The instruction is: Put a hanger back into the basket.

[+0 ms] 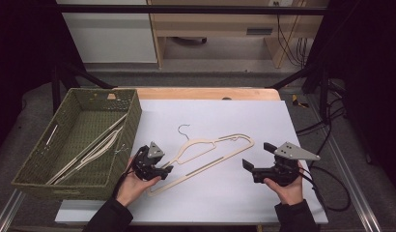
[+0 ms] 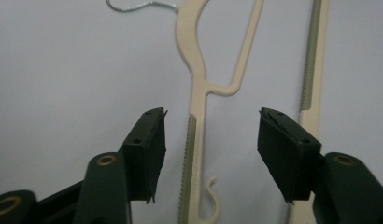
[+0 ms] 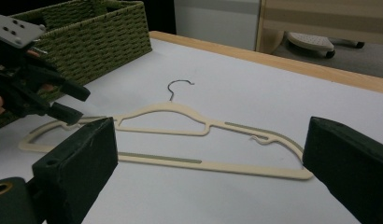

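I see 1 hanger flat on the white mat, just right of the basket. My left gripper straddles the hanger's shoulder arm near its left end, jaws apart and not pressing it. My right gripper hovers right of the hanger, jaws wide apart, holding nothing.

light: dim, even | shadows: faint | blur: near fingers soft
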